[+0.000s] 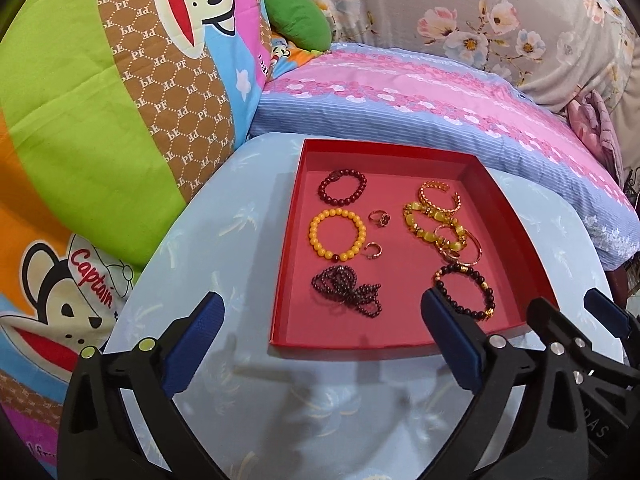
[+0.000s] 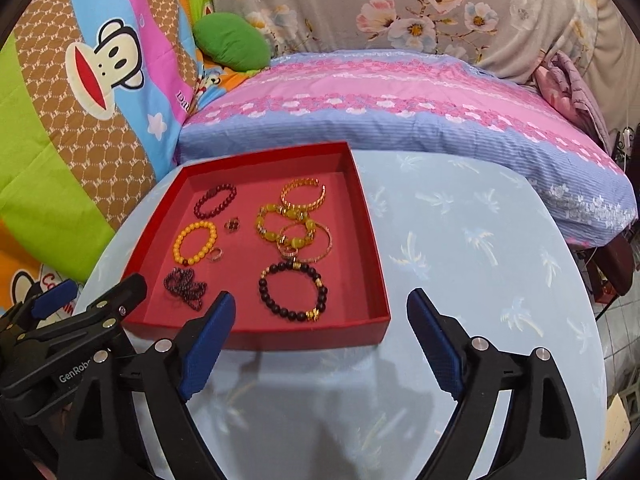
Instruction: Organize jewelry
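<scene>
A shallow red tray sits on a round pale-blue table. In it lie a dark red bead bracelet, a yellow bead bracelet, a tangled dark bead strand, two small rings, a heap of gold and yellow bangles and a black bead bracelet. My left gripper is open and empty, just before the tray's near edge. My right gripper is open and empty near the tray's near right corner.
A cartoon-monkey quilt is piled to the left of the table. A pink and blue pillow lies behind it, with floral fabric further back. The right gripper's body shows at the right of the left wrist view.
</scene>
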`<state>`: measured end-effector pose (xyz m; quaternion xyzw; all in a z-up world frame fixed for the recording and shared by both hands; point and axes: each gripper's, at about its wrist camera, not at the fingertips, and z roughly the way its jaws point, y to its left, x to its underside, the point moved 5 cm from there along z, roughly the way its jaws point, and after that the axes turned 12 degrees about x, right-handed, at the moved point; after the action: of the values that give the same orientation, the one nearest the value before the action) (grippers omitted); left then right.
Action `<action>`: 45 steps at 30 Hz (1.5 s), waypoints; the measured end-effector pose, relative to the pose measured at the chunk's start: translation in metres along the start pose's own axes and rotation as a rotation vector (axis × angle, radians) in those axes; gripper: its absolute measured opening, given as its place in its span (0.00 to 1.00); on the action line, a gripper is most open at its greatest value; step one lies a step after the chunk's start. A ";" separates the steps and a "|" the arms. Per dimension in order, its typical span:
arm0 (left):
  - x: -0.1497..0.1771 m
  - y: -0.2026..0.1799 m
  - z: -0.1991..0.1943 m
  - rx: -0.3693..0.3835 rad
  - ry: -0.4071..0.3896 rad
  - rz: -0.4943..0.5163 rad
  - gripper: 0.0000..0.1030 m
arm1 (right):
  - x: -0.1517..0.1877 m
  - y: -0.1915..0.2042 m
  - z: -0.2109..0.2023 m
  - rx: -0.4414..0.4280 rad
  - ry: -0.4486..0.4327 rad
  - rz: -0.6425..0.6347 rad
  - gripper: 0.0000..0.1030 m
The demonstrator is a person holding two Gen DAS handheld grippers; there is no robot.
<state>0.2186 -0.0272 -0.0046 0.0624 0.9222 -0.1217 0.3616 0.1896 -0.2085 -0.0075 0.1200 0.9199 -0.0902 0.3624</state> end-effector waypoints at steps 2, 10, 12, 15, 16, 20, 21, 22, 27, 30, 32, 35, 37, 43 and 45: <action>0.005 -0.001 -0.001 -0.003 0.004 0.005 0.92 | 0.005 0.000 -0.001 -0.001 0.010 -0.004 0.82; 0.021 0.001 -0.003 -0.014 0.018 0.005 0.93 | 0.021 -0.002 -0.006 0.023 0.010 -0.030 0.91; 0.023 0.001 -0.002 -0.010 0.024 -0.001 0.93 | 0.023 -0.003 -0.008 0.031 -0.002 -0.038 0.94; 0.026 0.001 -0.003 -0.018 0.023 0.001 0.93 | 0.025 -0.003 -0.011 0.038 -0.014 -0.044 0.94; 0.027 0.001 -0.004 -0.021 0.022 0.004 0.93 | 0.025 -0.003 -0.011 0.040 -0.016 -0.044 0.94; 0.028 0.000 -0.004 -0.029 0.026 0.010 0.93 | 0.028 -0.004 -0.011 0.032 -0.010 -0.034 0.94; 0.029 0.000 -0.003 -0.030 0.029 0.011 0.93 | 0.029 -0.004 -0.010 0.029 -0.005 -0.032 0.94; 0.030 0.000 -0.003 -0.030 0.030 0.011 0.93 | 0.030 -0.005 -0.010 0.028 -0.003 -0.030 0.94; 0.033 0.000 -0.003 -0.035 0.031 0.008 0.93 | 0.033 -0.004 -0.012 0.042 -0.019 -0.036 0.94; 0.035 0.001 -0.004 -0.036 0.031 0.003 0.93 | 0.033 -0.005 -0.012 0.048 -0.024 -0.039 0.94; 0.035 0.000 -0.004 -0.039 0.028 0.005 0.93 | 0.034 -0.005 -0.013 0.055 -0.026 -0.041 0.94; 0.035 0.000 -0.005 -0.041 0.025 0.009 0.93 | 0.034 -0.006 -0.013 0.056 -0.027 -0.039 0.94; 0.035 0.000 -0.005 -0.044 0.025 0.010 0.93 | 0.034 -0.006 -0.013 0.054 -0.024 -0.037 0.94; 0.035 0.001 -0.004 -0.049 0.036 0.014 0.93 | 0.036 -0.006 -0.011 0.054 -0.013 -0.034 0.94; 0.035 0.001 -0.003 -0.051 0.037 0.013 0.93 | 0.036 -0.006 -0.011 0.054 -0.011 -0.031 0.94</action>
<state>0.1907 -0.0241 -0.0266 0.0615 0.9311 -0.0945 0.3469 0.1551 -0.2062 -0.0244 0.1147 0.9169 -0.1212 0.3626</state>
